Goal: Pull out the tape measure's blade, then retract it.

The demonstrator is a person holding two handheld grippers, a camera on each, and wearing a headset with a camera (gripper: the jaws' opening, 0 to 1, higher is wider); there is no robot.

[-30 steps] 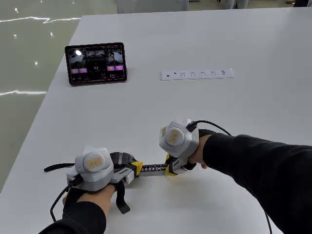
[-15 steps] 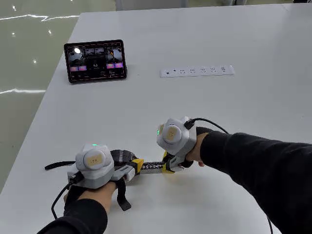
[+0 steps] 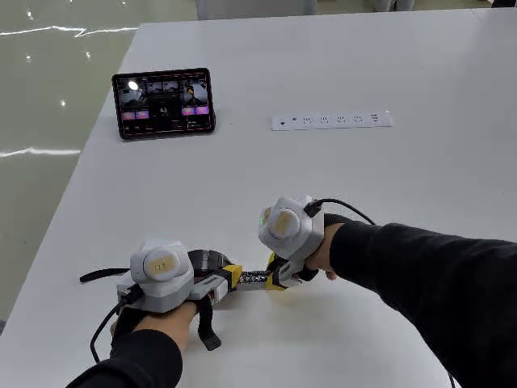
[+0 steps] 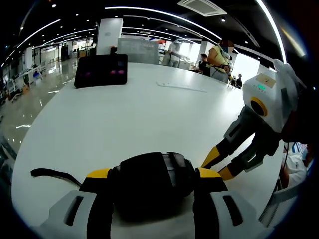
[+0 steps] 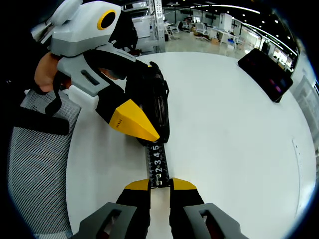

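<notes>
1. Held: tape measure case (image 4: 152,184), on the surface (image 3: 339,186), clamped between left gripper (image 4: 154,174) fingers.
2. Drawn: short blade (image 5: 156,164) length, tip pinched by right gripper (image 5: 160,185) fingers.
3. Risk: tip slipping free and snapping back; case twisting if the pull runs off-line.

White workbench (image 3: 363,202), glossy pale floor (image 3: 48,97), ceiling light strips (image 4: 149,10)

White table (image 3: 363,186). On its far left a tablet (image 3: 164,103), screen lit; white power strip (image 3: 332,120) well to the right of it. Near edge: black tape measure (image 3: 208,263), short blade (image 3: 252,277) out, black strap (image 3: 101,275) beside it.
</notes>
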